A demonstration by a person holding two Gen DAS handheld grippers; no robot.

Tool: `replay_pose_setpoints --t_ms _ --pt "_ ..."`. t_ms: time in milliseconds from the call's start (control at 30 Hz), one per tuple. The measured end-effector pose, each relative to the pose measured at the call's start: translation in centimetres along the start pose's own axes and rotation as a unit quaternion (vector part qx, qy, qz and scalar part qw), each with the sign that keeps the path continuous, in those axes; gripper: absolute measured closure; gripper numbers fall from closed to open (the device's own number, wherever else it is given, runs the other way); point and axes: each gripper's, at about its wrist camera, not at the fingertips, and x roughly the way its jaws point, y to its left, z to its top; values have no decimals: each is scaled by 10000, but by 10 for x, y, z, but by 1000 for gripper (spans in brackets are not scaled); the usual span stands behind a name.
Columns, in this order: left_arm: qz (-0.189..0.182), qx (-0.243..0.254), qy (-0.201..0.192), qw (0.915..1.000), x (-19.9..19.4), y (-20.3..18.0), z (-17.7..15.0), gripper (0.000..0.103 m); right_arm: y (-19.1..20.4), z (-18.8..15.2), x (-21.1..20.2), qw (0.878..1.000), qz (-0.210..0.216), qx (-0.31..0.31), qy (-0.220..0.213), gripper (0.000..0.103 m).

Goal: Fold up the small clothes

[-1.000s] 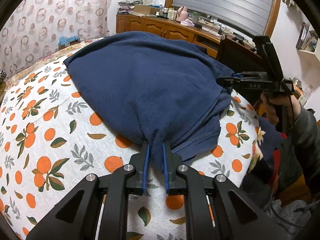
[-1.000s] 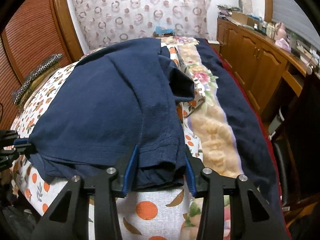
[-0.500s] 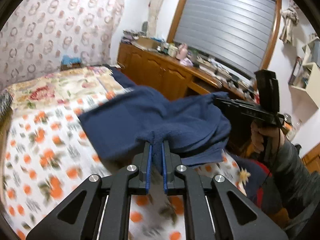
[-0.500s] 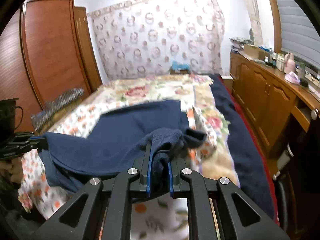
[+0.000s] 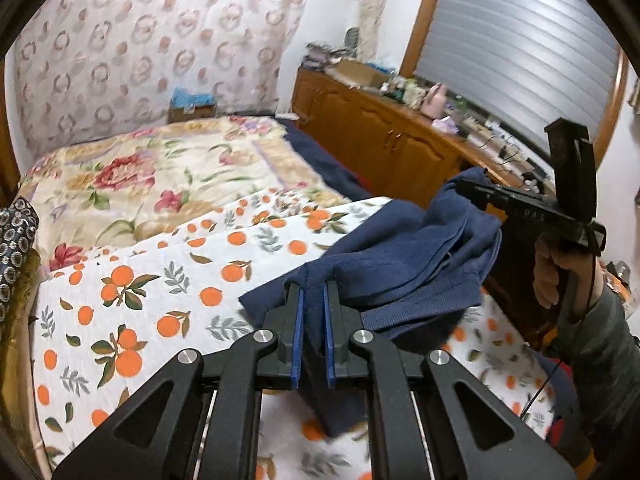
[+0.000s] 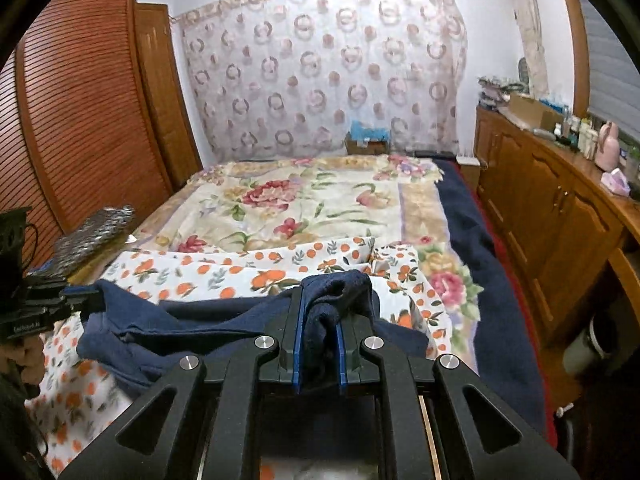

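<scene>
The navy garment (image 5: 404, 264) hangs bunched and creased above the orange-print sheet (image 5: 160, 300) on the bed, seemingly knit, stretched between the left gripper (image 5: 312, 308) and right gripper (image 6: 320, 316), both clamped on its fabric.

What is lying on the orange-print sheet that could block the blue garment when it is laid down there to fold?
Nothing visible. The orange-print sheet looks bare beneath the blue garment, which both claws hold.

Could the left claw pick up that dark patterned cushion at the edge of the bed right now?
Probably not: the left claw is shut on the navy garment, so it would have to let go first. Otherwise nothing blocks the cushion.
</scene>
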Motion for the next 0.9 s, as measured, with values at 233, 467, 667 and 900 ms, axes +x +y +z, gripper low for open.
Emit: replay_pose_setpoints --t_ms 233,467,667,900 --pt "49 -169 -71 9998 6 19 -2 81 -11 19 19 9994 -251 216 51 56" --pt "64 -74 -353 9993 -13 25 2 25 -16 9 -12 9984 -420 367 -60 43" --pt "78 48 -123 9999 3 22 -8 24 -5 -1 -14 9994 -277 66 189 43" --pt "-45 273 120 9995 13 13 -18 24 21 14 25 9984 100 -229 514 43"
